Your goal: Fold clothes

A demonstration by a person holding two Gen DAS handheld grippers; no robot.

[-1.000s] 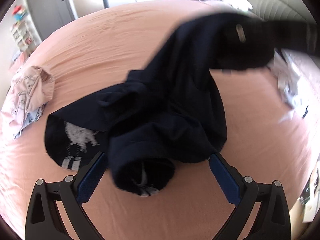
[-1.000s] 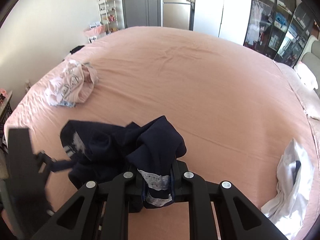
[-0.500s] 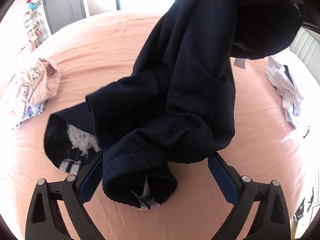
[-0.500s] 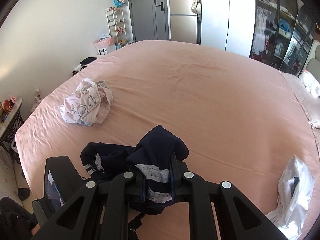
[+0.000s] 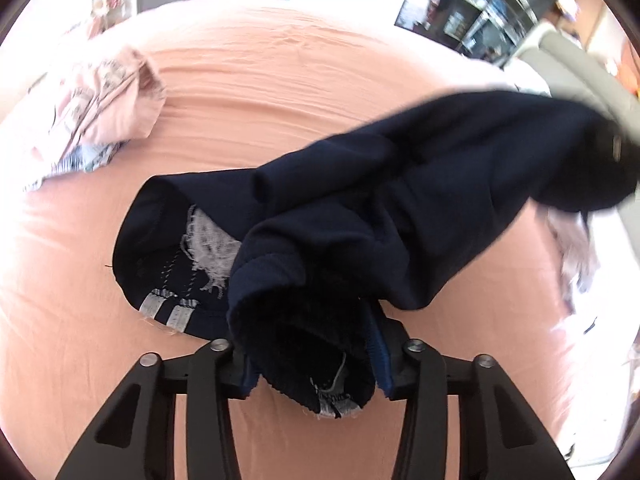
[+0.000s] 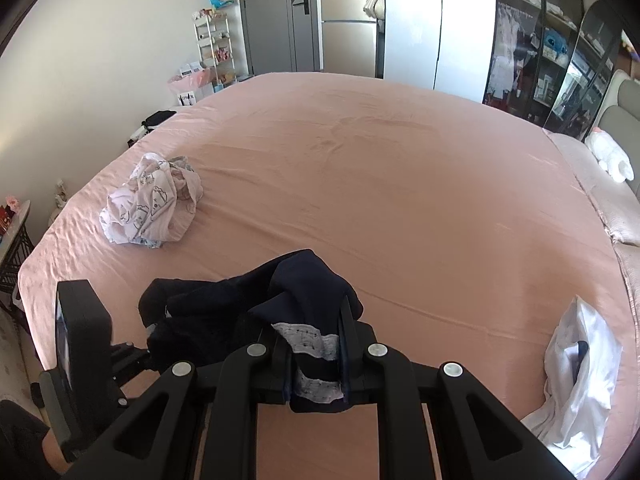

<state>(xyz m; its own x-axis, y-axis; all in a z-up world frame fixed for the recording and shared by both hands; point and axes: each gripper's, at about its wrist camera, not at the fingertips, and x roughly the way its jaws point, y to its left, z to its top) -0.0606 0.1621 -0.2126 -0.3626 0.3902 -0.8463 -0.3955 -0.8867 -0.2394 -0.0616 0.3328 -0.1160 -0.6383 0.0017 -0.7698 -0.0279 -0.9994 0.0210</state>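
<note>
Left wrist view: my left hand-held gripper (image 5: 312, 364) is clenched on a ribbed hem of the navy garment (image 5: 400, 208), whose bulk stretches up and to the right toward my right hand-held gripper (image 5: 612, 152), seen blurred at the frame's edge. Part of the cloth, showing pale stitching on its inner face, rests on the pink bed (image 5: 280, 92). Right wrist view: my right hand-held gripper (image 6: 316, 364) is clamped on another edge of the navy garment (image 6: 248, 312), a grey-white inner band showing between its fingers. I judge that holding two separate edges lets me spread the bunched cloth and find its outline before any fold; it is crumpled and partly inside out, not yet flat. A rumpled pink printed garment (image 6: 152, 204) lies apart toward the bed's left, and a white garment (image 6: 576, 364) sits at the right edge, both clear of the space where the navy piece could be laid out.
</note>
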